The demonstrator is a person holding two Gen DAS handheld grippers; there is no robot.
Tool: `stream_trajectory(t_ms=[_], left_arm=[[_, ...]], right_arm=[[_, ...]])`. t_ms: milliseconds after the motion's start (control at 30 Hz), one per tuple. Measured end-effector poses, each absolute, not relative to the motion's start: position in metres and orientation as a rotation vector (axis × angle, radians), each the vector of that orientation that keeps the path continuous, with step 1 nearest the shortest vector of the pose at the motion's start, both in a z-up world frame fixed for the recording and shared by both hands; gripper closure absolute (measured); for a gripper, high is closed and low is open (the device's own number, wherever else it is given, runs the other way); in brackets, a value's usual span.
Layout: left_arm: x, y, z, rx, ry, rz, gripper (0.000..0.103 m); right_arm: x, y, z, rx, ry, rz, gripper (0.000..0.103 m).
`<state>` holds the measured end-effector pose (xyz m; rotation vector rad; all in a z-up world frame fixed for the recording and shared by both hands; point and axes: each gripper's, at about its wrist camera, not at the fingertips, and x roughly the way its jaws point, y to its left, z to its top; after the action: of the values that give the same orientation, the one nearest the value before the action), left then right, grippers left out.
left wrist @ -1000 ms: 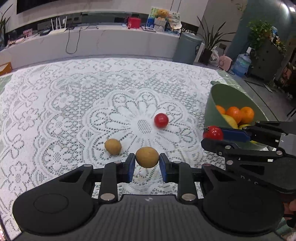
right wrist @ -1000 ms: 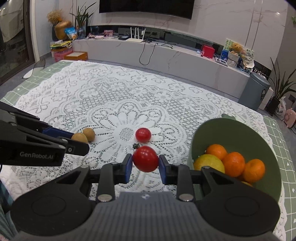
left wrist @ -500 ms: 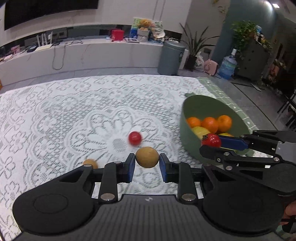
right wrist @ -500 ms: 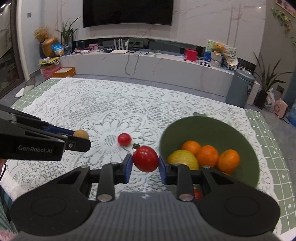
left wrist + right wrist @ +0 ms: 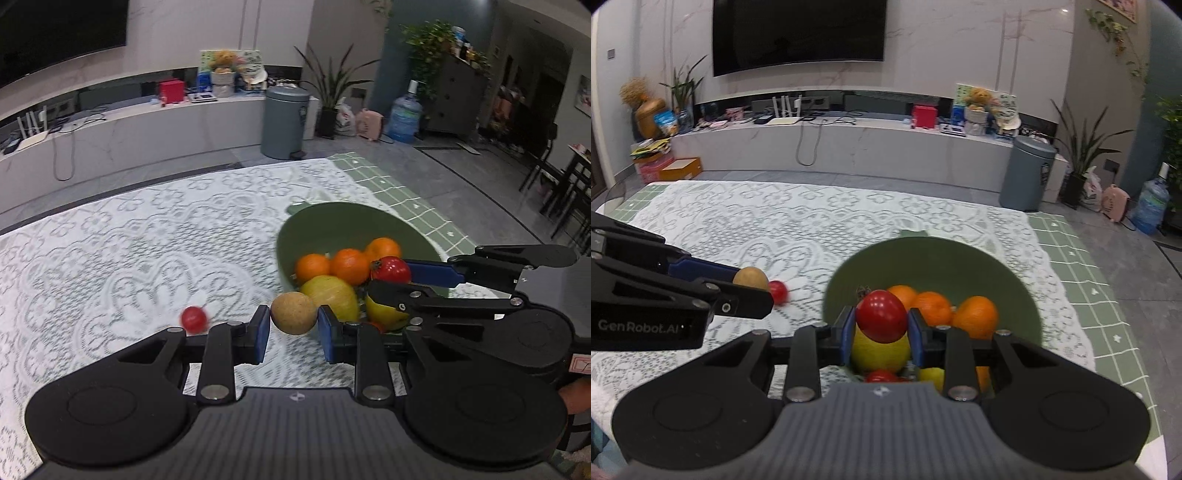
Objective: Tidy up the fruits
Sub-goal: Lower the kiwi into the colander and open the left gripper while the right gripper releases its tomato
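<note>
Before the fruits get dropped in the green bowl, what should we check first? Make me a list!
1. Right gripper shut on the red tomato: ok.
2. Tomato over the green bowl: ok.
3. Left gripper shut on the brown fruit: ok.
4. Brown fruit over the bowl: not ok, it hangs just outside the rim.
5. Room left among the oranges: ok.
6. Small red fruit on the cloth collected: not ok.

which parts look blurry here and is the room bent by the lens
Left wrist view: lace cloth and loose tomato smeared by motion, claw sharp. Right wrist view: the loose tomato blurred; walls bow outward toward the edges in both.
</note>
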<state>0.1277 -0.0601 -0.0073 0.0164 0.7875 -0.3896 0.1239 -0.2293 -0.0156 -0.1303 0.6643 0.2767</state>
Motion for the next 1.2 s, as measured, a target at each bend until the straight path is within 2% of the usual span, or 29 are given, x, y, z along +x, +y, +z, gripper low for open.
stream_trajectory(t_ms=[600,1200], left_arm=[[0.165,-0.122,-0.027,0.151,0.823,-0.485,0.072],[0.198,-0.124,-0.041,0.140,0.878,-0.452,0.072]], right_arm=[[0.151,-0.261,-0.036,-0.193,0.726,0.205,0.076],[0.190,-0.262,-0.058,-0.242,0.743,0.221,0.076]])
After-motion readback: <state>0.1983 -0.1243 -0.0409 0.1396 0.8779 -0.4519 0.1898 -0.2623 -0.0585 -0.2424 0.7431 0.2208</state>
